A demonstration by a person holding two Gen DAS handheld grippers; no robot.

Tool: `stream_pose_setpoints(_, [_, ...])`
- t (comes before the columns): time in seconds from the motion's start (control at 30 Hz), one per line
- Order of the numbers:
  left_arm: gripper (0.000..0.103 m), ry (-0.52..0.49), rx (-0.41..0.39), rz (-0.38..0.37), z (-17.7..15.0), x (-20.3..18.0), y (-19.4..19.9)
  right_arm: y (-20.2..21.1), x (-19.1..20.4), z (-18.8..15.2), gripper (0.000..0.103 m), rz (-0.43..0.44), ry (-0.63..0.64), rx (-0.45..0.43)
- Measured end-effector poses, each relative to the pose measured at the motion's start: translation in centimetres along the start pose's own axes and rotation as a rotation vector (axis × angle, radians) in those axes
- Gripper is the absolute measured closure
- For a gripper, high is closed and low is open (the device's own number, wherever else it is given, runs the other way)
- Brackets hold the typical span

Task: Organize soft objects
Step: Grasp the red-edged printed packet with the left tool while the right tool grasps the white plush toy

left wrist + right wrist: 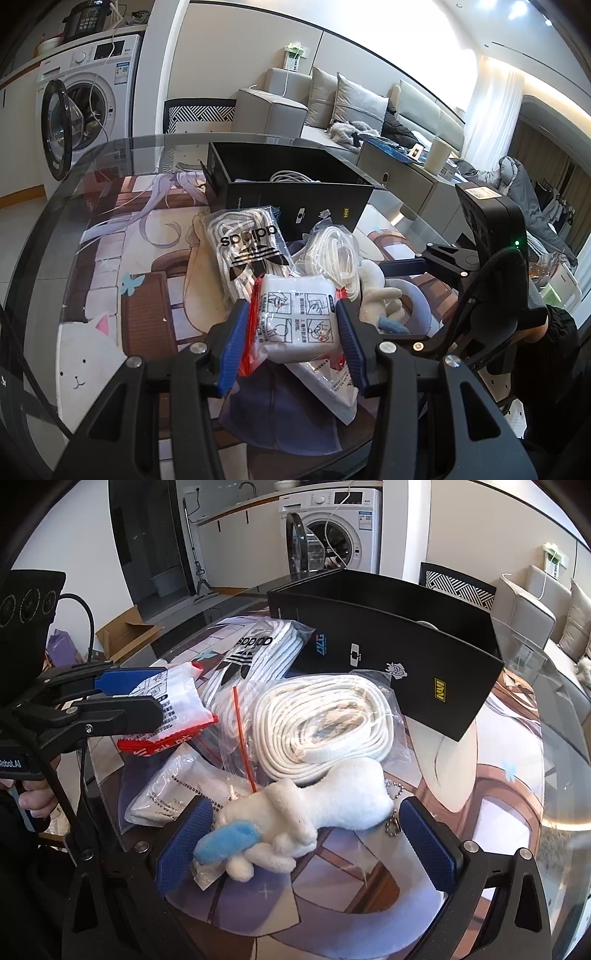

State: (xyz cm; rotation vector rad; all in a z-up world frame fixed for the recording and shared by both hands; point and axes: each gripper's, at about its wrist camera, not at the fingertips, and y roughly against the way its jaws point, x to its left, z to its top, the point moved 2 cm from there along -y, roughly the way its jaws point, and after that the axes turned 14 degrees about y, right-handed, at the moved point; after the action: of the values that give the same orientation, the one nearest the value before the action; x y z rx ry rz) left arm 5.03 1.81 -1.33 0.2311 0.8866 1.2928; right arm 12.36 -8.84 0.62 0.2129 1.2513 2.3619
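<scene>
Blue pads, left claw [291, 343]: clamped on the white packet with printed diagrams [295, 325], one pad on each side; it looks lifted off the pile, can't be sure.
Right claw [306, 834]: jaws wide apart, straddling the white plush toy [314, 812]; neither pad seems to touch it yet.
Step in hand: my read is the left is mid-carry with the packet, the right is lining up a grasp on the plush.
Next move, left: carry forward and up over the near wall of the black box [295, 199], then release inside.
Next move, right: close on the plush body, not on its blue tuft or the bead chain [391, 823] at the right pad.
Ahead of left claw: adidas lace bag [251, 254], then the box just behind it.
Ahead of right claw: bagged white cord coil [325, 727], touching the plush.
Left of right claw: flat printed packet [177, 794] on the glass table [110, 155].
Count: two claws, one box, one plush, two printed packets, two bagged bundles outside the box, some white cord already inside it.
</scene>
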Motion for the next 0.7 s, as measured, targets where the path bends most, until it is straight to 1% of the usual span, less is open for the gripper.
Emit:
stream_pose_setpoints(0.1, [0.056, 0.004, -0.002, 0.0, 0.0, 0.1, -0.1, -0.1, -0.1, -0.1, 0.002, 0.017, -0.005, -0.007])
stream_pose_setpoints(0.17, [0.056, 0.005, -0.004, 0.002, 0.1, 0.3, -0.2, -0.1, -0.1, -0.1, 0.012, 0.021, -0.001, -0.019])
stream_pose_setpoints(0.37, [0.056, 0.008, -0.01, 0.005, 0.2, 0.2, -0.1, 0.7, -0.1, -0.8, 0.013, 0.021, -0.017, -0.051])
stream_pose_setpoints(0.47, [0.056, 0.006, -0.013, 0.005, 0.3, 0.1, -0.1, 1.7, 0.0, -1.2, 0.013, 0.019, -0.032, -0.072])
stream_pose_setpoints(0.7, [0.056, 0.002, -0.029, 0.006, 1.1, -0.4, 0.2, 4.6, -0.9, -1.8, 0.013, -0.029, -0.063, -0.131])
